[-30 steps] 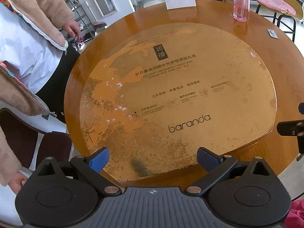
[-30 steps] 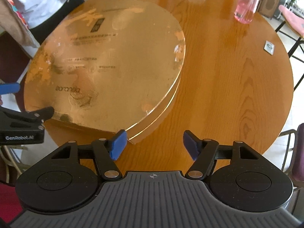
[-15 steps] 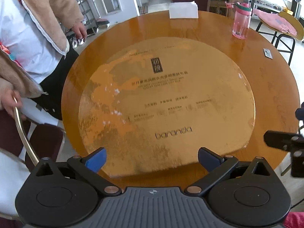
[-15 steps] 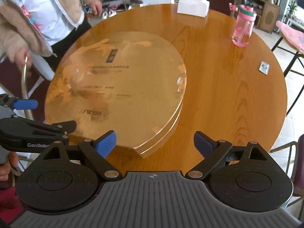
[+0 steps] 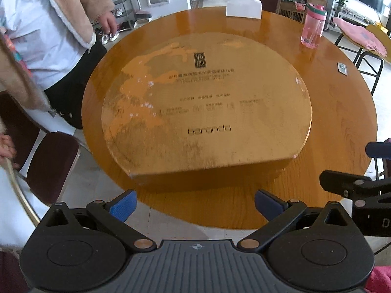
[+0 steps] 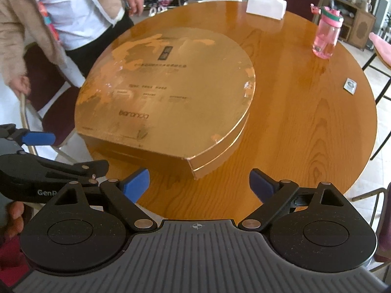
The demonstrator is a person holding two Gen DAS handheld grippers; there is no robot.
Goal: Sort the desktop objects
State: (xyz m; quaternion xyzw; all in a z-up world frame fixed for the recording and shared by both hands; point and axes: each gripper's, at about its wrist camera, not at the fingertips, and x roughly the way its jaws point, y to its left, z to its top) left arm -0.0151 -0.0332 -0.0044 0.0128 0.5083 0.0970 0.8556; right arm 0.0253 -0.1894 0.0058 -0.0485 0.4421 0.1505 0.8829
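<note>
Both claws hang wide and empty over the near edge of the round counter (image 5: 342, 112). The gold box (image 5: 207, 102) lies just ahead of the left claw (image 5: 195, 205) and ahead-left of the right claw (image 6: 199, 186), touching neither. Far ahead-right of both stand a pink bottle (image 6: 326, 34) and a white tissue pack (image 6: 266, 6).

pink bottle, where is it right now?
The pink water bottle stands upright near the far right edge of the round wooden table in both wrist views, right of the white tissue pack, beyond the gold gift box.
</note>
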